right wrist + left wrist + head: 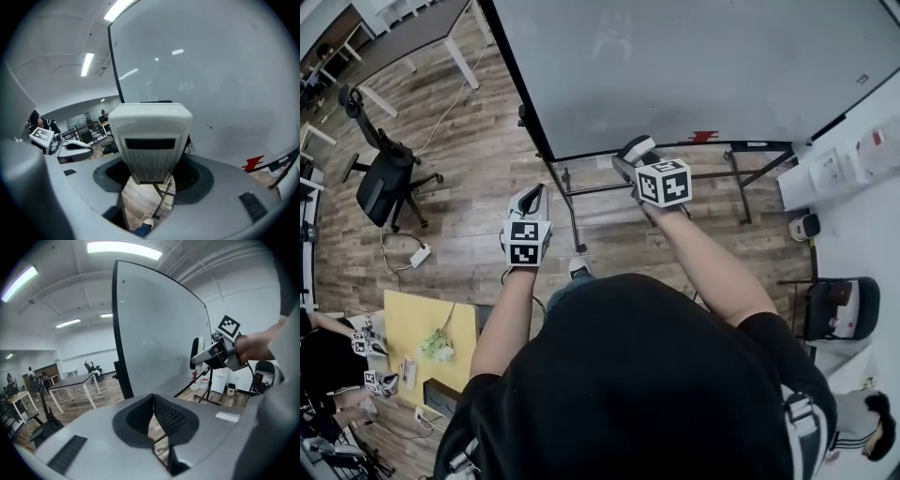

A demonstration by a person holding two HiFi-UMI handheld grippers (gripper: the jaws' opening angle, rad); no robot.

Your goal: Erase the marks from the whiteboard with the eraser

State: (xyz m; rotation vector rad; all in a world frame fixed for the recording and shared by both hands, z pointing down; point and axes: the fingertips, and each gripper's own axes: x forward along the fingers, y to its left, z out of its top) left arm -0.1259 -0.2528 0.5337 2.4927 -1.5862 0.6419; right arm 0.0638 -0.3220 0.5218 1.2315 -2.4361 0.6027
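The whiteboard (694, 66) stands on a wheeled frame in front of me, with faint smudged marks (610, 42) high on it. My right gripper (633, 157) is shut on a white and grey eraser (637, 147), held just short of the board's lower edge. In the right gripper view the eraser (150, 140) sticks up between the jaws before the board (215, 70), which shows a faint mark (185, 86). My left gripper (529, 201) hangs lower and to the left, off the board, jaws together with nothing in them (153, 414).
A red item (703, 137) lies on the board's tray. The frame's legs (572, 202) reach over the wood floor below the grippers. A black office chair (384, 178) and a power strip (420, 255) are to the left, a yellow table (417, 323) at lower left, and a white cabinet (834, 169) at right.
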